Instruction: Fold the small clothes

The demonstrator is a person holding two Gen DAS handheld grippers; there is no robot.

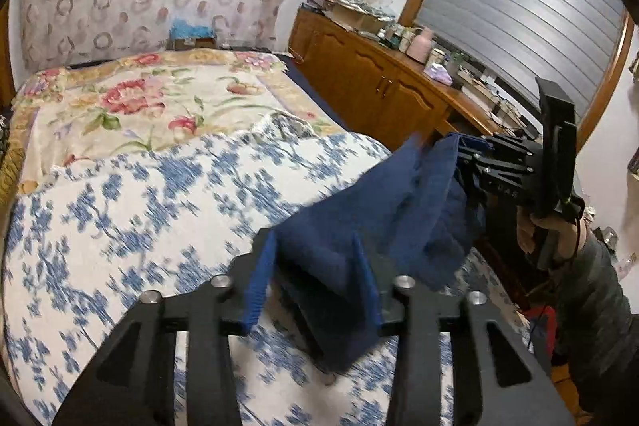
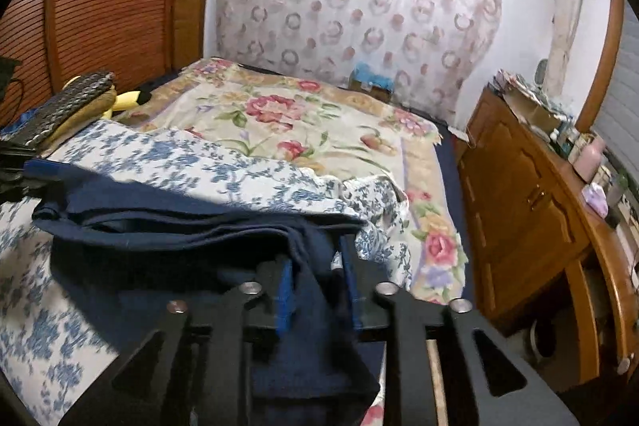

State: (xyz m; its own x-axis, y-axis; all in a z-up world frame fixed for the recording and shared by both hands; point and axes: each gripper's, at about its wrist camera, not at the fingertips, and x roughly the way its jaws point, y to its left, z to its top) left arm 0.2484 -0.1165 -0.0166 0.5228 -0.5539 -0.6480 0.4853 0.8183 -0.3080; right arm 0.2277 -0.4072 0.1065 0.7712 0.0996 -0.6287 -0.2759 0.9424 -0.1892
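Both grippers, left (image 1: 315, 278) and right (image 2: 315, 286), grasp the blue garment (image 1: 383, 210), lifted over the bed (image 1: 120, 210). It hangs bunched, so the folding seems barely begun.

Only pale letters — "UAS" — can be read, printed on the right tool (image 1: 465, 162) body.

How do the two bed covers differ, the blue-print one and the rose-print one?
The blue-print cover has small blue sprigs on white; the rose-print cover has large pink roses with a tan border. The blue-print cover lies nearer, its rumpled edge overlapping the rose-print cover, which lies flatter. Both are floral, spread on one bed.
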